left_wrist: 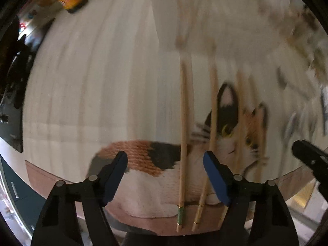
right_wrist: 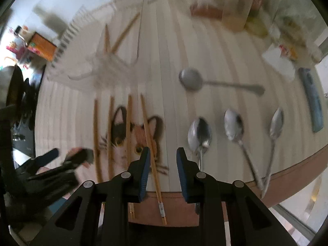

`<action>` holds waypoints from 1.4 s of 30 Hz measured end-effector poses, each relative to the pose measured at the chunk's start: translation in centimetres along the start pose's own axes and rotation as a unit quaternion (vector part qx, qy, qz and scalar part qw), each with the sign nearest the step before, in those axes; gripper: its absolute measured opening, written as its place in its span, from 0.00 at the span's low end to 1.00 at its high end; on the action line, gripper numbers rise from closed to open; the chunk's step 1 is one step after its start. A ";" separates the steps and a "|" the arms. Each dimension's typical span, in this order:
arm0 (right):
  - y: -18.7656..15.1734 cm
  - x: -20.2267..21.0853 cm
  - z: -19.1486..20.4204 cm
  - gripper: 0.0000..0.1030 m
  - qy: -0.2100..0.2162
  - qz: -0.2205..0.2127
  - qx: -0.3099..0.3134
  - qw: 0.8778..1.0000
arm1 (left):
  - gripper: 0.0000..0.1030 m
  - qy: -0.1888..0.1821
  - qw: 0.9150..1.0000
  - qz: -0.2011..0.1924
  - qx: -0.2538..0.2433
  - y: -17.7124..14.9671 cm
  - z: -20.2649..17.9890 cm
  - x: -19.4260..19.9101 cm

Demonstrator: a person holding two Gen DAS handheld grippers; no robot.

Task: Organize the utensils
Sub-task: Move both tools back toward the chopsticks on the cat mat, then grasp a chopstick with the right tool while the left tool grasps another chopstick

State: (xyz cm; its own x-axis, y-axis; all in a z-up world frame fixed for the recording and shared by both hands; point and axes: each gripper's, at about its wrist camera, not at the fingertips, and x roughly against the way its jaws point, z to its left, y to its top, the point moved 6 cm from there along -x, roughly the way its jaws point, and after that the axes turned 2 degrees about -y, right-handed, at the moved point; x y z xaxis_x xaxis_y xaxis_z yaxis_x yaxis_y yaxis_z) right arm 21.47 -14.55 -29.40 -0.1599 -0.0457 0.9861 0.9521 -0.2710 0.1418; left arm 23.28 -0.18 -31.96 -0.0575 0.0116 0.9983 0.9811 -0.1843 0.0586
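Several wooden chopsticks [right_wrist: 129, 131] lie side by side on a cat-print mat [right_wrist: 184, 47]; they also show in the left wrist view [left_wrist: 183, 135]. My left gripper [left_wrist: 165, 164] is open and empty, just above the near ends of the chopsticks; it shows at the lower left of the right wrist view [right_wrist: 67, 153]. My right gripper [right_wrist: 162, 153] is open and empty, beside the rightmost chopstick [right_wrist: 150, 143]. Several metal spoons [right_wrist: 199, 135] lie to the right, one larger spoon [right_wrist: 191, 80] farther back. A clear holder [right_wrist: 106, 65] with two chopsticks stands behind.
Jars and packets [right_wrist: 235, 10] crowd the far right of the table. A blue flat object [right_wrist: 312, 100] lies at the right edge. An orange box [right_wrist: 42, 47] stands at the far left. The mat's brown border [right_wrist: 174, 198] marks the near edge.
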 end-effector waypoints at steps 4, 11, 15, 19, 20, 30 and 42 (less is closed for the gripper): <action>-0.9 -2.5 0.3 0.28 -0.013 0.034 0.013 0.999 | 0.61 0.007 1.000 0.000 -0.020 -0.6 -0.2 -0.9; -2.9 -6.2 1.9 0.28 -0.038 0.078 0.054 0.995 | 0.05 -0.015 1.000 -0.004 -0.014 -1.4 1.0 -0.1; -3.2 -6.3 2.6 0.22 -0.071 0.064 0.079 0.992 | 0.05 -0.019 0.999 0.011 0.026 -2.2 3.1 -0.1; -3.0 -6.4 1.9 0.07 -0.109 0.053 0.062 0.991 | 0.05 -0.045 0.997 0.023 0.059 -3.3 4.6 -0.1; -3.1 -6.3 1.5 0.07 -0.104 0.054 0.052 0.992 | 0.05 -0.043 0.997 0.022 0.055 -3.5 4.6 -0.1; -4.0 -6.0 0.5 0.07 -0.099 0.056 0.056 0.992 | 0.09 -0.029 0.999 0.024 0.035 -3.0 2.6 -0.6; -2.7 -6.1 0.7 0.07 -0.103 0.062 0.065 0.991 | 0.09 -0.020 0.999 0.026 0.027 -1.1 1.2 -0.9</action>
State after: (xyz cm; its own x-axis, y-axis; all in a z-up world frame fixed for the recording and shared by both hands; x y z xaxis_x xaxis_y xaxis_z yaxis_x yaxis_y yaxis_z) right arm 20.01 -12.88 -35.74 0.0049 0.1297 0.9915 0.9887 -0.1495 0.0147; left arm 22.43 1.19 -32.90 0.0001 0.0426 0.9991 0.9912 -0.1324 0.0056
